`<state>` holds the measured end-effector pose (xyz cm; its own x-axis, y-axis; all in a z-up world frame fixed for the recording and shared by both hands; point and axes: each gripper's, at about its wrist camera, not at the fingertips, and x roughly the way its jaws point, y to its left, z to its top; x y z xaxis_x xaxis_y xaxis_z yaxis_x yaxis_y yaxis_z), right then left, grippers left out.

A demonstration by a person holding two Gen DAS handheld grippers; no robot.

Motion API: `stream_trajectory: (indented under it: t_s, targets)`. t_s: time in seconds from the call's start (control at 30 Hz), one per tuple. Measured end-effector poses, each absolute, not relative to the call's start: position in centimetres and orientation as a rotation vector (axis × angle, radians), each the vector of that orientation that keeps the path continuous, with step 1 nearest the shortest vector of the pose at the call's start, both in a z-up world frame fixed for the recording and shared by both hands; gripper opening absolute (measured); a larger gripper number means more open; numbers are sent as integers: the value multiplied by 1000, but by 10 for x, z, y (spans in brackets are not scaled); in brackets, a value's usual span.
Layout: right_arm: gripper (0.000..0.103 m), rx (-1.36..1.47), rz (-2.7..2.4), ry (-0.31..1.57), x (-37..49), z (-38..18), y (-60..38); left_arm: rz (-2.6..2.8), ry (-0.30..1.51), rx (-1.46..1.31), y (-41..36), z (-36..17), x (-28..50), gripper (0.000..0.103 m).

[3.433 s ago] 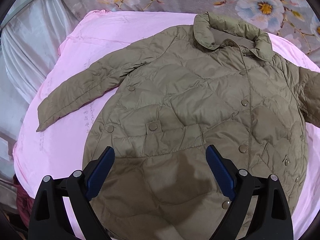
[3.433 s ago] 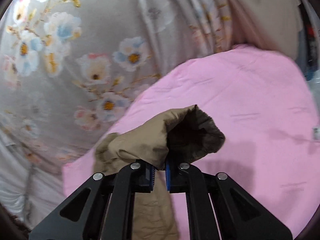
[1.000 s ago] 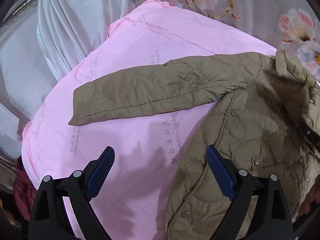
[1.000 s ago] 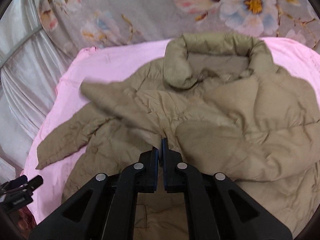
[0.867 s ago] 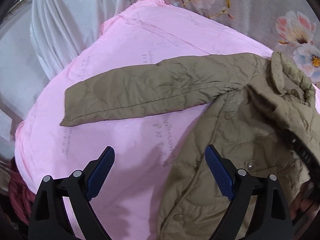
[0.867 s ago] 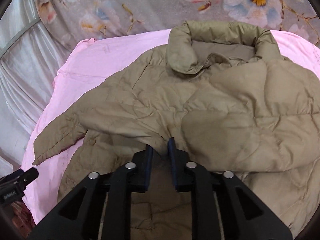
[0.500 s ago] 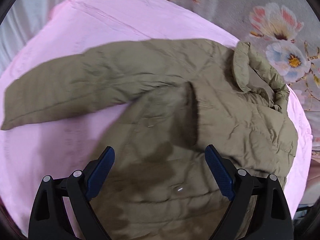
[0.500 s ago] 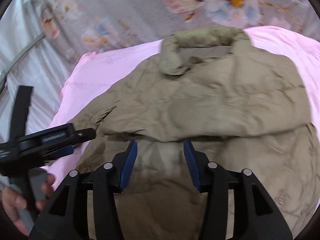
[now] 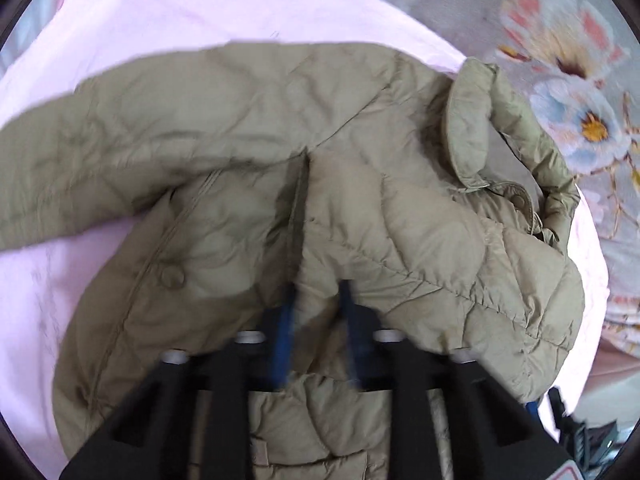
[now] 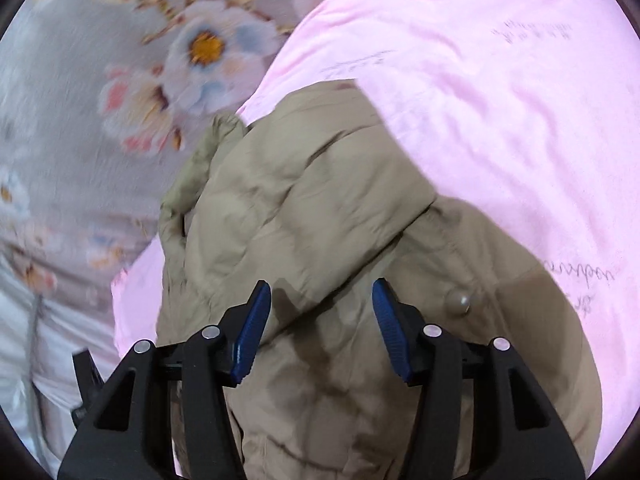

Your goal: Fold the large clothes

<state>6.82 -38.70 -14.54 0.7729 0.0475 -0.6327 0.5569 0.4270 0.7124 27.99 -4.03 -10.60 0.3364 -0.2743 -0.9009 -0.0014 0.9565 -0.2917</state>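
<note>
Pink sheet (image 9: 168, 8) under olive coat (image 9: 400, 220); left claw (image 9: 316, 308) pinching its fold, right claw (image 10: 318, 312) agape above.

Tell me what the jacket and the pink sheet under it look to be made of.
Jacket: thin, matte olive shell, probably nylon or polyester, with puffy quilted stitching that suggests down or synthetic fill, and snap buttons. Pink sheet: soft woven fabric, likely cotton or a blend, matte and lightly creased, with faint printed script.

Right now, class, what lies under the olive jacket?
A pink sheet shows all round the jacket, so the jacket lies on it. One sleeve is folded across the front and covers it. Whatever is beneath the sheet cannot be seen.
</note>
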Motion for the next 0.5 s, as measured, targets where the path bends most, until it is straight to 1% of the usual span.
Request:
stream_trajectory:
  t_s: [0.1, 0.13, 0.17, 0.2, 0.23, 0.33, 0.37, 0.43, 0.5]
  targets:
    - [51, 1180, -358, 591, 75, -156, -408, -191, 1165, -184, -49, -93, 281, 2]
    - [45, 1203, -352, 575, 76, -157, -412, -192, 1147, -174, -50, -89, 282, 2]
    - [24, 1214, -348, 560, 77, -157, -416, -192, 1132, -171, -49, -85, 281, 2]
    - [13, 1206, -355, 548, 78, -152, -418, -187, 1106, -168, -47, -78, 280, 1]
    - [7, 1190, -349, 522, 75, -144, -418, -190, 1090, -168, -45, -75, 278, 1]
    - [4, 1002, -337, 446, 72, -97, -402, -187, 1068, -167, -40, -72, 271, 2]
    - [4, 950, -342, 446, 72, -90, -397, -180, 1071, -146, -41, -77, 268, 2]
    - [4, 801, -395, 526, 81, -89, -386, -162, 1095, -103, -46, -94, 266, 2]
    - [4, 727, -438, 649, 95, -112, -384, -133, 1110, -45, -52, -114, 262, 3]
